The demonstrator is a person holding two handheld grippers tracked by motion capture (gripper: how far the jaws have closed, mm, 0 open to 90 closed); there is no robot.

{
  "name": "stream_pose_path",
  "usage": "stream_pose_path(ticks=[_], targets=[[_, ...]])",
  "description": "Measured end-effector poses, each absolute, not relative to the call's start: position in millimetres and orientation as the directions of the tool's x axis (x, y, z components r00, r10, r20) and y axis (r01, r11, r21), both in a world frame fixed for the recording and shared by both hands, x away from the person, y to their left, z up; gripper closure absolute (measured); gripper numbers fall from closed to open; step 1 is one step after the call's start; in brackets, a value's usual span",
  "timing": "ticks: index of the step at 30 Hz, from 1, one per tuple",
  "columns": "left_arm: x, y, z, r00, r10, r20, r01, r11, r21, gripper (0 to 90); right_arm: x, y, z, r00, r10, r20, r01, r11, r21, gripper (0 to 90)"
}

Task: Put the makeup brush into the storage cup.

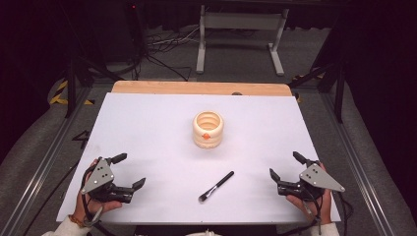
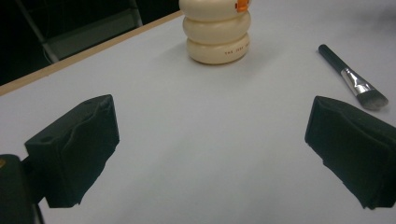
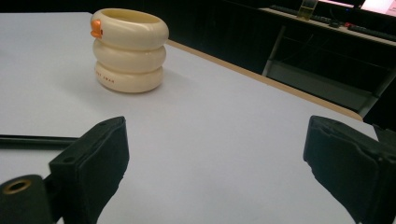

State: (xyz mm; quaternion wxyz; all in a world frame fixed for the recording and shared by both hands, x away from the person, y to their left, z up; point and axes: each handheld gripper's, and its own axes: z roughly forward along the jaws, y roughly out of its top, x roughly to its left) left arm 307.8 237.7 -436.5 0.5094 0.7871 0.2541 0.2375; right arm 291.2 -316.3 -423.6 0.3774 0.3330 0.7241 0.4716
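Your left tongs (image 1: 132, 170) and right tongs (image 1: 285, 165) rest open on the desk (image 1: 147, 123). The brush (image 1: 216, 186) lies between them, the cream holder (image 1: 208, 129) beyond.

The high view looks forward and down over the whole table (image 1: 147, 128) from its near side. Each tool camera sits low near the surface, facing inward and away. All three views share the cream holder (image 1: 208, 129) and the brush (image 1: 217, 186).
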Motion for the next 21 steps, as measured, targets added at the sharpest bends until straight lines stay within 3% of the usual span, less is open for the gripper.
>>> stream_pose_path(ticks=[11,21], targets=[[307.3,236.8,-442.5,0.777,0.623,0.089,0.187,-0.364,0.913,5.5,293.7,-299.3,-415.9,-0.581,0.771,-0.263,0.135,0.409,0.903,11.0],[309.3,237.3,-441.5,0.767,0.635,0.095,0.191,-0.367,0.91,7.1,307.0,-246.9,-394.5,-0.792,0.519,-0.321,0.054,0.583,0.81,15.8]])
